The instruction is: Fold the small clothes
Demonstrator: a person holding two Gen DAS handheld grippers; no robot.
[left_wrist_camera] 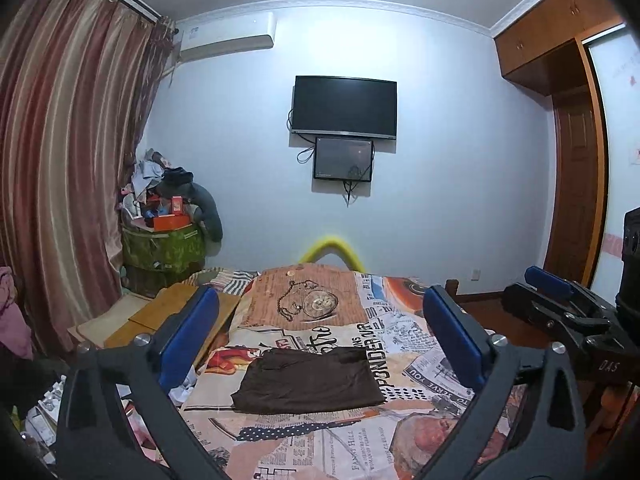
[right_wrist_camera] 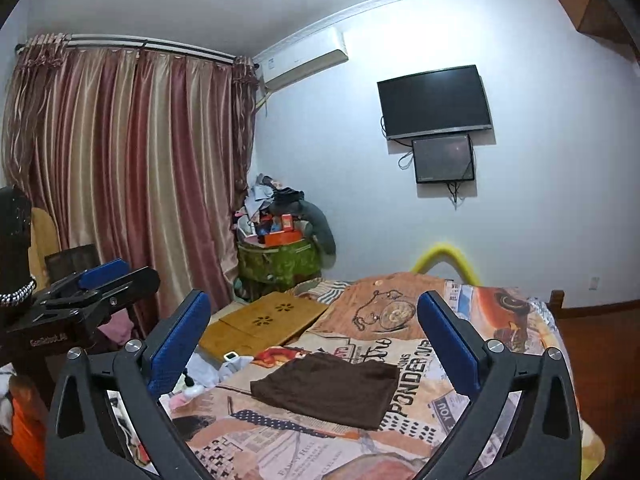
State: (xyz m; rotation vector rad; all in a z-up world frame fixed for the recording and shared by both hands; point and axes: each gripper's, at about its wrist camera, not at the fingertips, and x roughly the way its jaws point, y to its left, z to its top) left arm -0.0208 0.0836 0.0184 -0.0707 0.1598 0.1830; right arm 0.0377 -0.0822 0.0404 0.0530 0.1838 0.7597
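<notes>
Left gripper (left_wrist_camera: 320, 336): jaws spread wide, nothing between them. Blue pads (left_wrist_camera: 188, 336) face each other across the gap, black finger arms splayed outward from the lower corners of the left wrist view. Pointing nearly level, tipped slightly down.

Right gripper (right_wrist_camera: 314, 336): same pose, jaws wide apart and empty, blue pads (right_wrist_camera: 452, 344) bare, aimed close to level.

The two sit side by side, apart, not touching. Each shows at the edge of the other's view: right gripper at the right of the left wrist view, left gripper at the left of the right wrist view.
</notes>
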